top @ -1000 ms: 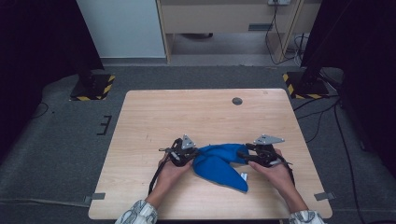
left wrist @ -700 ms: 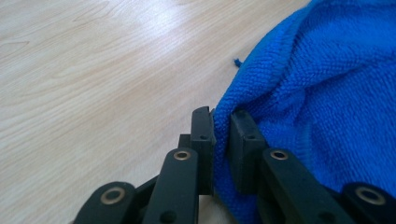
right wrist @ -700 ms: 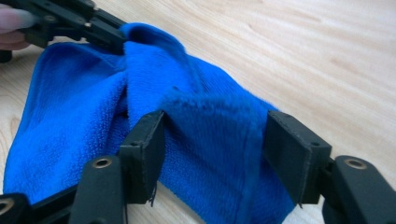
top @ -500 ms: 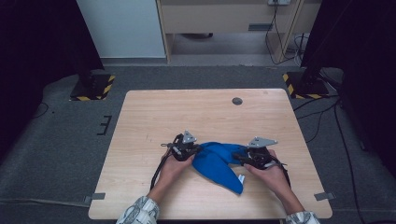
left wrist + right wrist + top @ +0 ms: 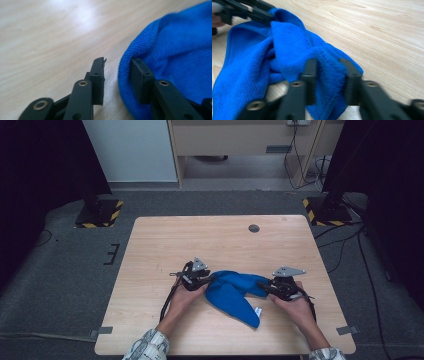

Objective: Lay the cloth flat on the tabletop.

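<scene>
A blue cloth (image 5: pixel 230 292) lies bunched on the wooden table (image 5: pixel 210 240), one end trailing toward the person. My left gripper (image 5: pixel 212 280) is at the cloth's left end. Its jaws have just been opening, and in the left gripper view the left gripper (image 5: pixel 117 72) stands open with the hem of the cloth (image 5: pixel 180 50) resting against one jaw. My right gripper (image 5: pixel 265 287) is at the right end. Its jaws have just been closing, and in the right gripper view the right gripper (image 5: pixel 328 72) is shut on a fold of the cloth (image 5: pixel 287 42).
A small dark round hole (image 5: pixel 254 228) sits in the far part of the table. Beside the table's far corners, two stand bases with yellow-black stripes (image 5: pixel 100 215) (image 5: pixel 320 212) rest on the floor. A white tag (image 5: pixel 258 310) shows at the cloth's near end.
The right gripper has edged slightly inward and toward the person, and the cloth is bunched a little tighter between the grippers. The left hand has hardly moved.
</scene>
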The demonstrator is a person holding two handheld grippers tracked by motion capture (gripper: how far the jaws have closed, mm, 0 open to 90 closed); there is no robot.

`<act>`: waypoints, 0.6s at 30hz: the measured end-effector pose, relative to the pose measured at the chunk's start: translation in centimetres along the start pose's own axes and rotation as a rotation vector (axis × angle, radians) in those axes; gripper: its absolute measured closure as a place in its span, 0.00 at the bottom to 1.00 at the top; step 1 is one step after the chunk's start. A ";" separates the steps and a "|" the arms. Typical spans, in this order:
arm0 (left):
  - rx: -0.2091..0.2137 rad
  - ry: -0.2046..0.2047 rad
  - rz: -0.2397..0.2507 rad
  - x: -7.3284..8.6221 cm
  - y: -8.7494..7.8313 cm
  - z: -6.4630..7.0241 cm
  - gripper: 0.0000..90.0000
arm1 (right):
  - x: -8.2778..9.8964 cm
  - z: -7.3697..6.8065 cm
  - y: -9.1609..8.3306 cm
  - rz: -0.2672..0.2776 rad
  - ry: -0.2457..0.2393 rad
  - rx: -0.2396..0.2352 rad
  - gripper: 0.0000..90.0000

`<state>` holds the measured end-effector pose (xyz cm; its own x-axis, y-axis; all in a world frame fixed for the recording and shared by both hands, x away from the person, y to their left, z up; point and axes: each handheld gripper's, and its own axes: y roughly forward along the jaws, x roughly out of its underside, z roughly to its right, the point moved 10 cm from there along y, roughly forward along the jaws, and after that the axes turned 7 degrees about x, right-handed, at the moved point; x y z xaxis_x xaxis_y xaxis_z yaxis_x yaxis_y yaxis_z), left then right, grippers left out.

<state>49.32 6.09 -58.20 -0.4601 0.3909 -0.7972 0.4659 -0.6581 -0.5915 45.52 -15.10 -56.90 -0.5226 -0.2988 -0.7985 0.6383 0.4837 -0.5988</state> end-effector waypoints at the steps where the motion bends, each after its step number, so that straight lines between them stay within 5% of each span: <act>1: -0.004 -0.003 0.014 -0.3 -0.4 0.1 0.66 | -0.1 0.1 -0.1 0.005 0.005 0.005 0.67; 10: -0.002 0.022 0.091 -2.2 -3.2 2.0 0.63 | 0.0 0.7 -1.0 0.016 0.028 0.007 0.53; 18: 0.016 0.069 0.048 -0.9 -3.2 4.5 0.62 | 0.7 1.0 -1.9 0.010 0.043 0.003 0.61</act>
<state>44.81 4.95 -54.98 -0.3844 0.4015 -0.8313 0.4741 -0.6867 -0.5510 44.51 -17.08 -56.38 -0.5400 -0.2584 -0.8010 0.6450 0.4843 -0.5911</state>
